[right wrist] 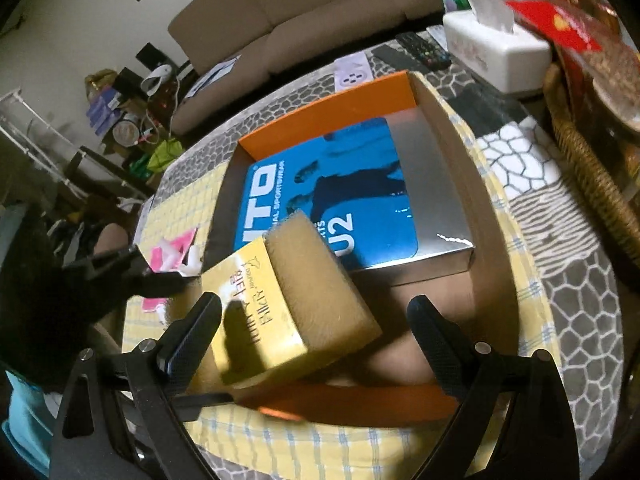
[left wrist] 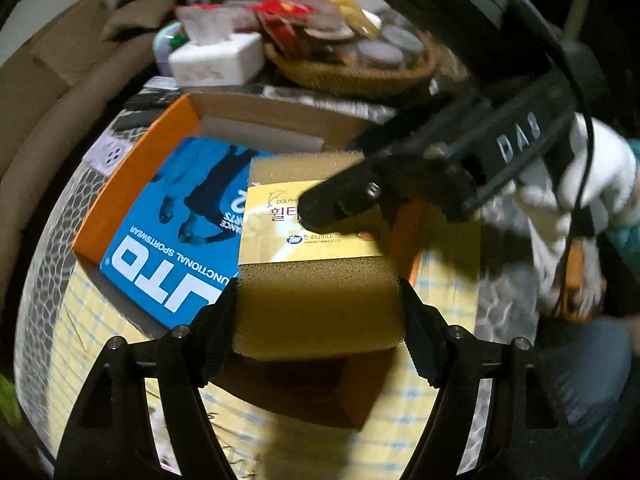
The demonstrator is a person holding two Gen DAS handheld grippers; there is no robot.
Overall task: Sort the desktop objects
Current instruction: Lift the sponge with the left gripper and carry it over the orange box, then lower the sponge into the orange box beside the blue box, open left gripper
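Note:
My left gripper (left wrist: 318,308) is shut on a yellow sponge (left wrist: 320,300) with a gold paper band (left wrist: 304,220), holding it over the orange cardboard box (left wrist: 132,184). A blue sportswear package (left wrist: 172,232) lies in the box. My right gripper (right wrist: 316,320) is open and empty; it also shows in the left wrist view (left wrist: 316,212), its fingertip touching or just over the sponge's band. In the right wrist view the sponge (right wrist: 296,300) sits between my right fingers above the box (right wrist: 332,92), with the blue package (right wrist: 344,196) behind it. The left gripper (right wrist: 176,276) grips the sponge from the left.
A white tissue box (left wrist: 216,60) and a wicker basket (left wrist: 352,68) of snacks stand behind the box. Remotes (right wrist: 424,50) and a power strip (right wrist: 354,74) lie at the far edge. Pink and white scraps (right wrist: 172,256) lie left of the box. A sofa (right wrist: 280,12) is beyond the table.

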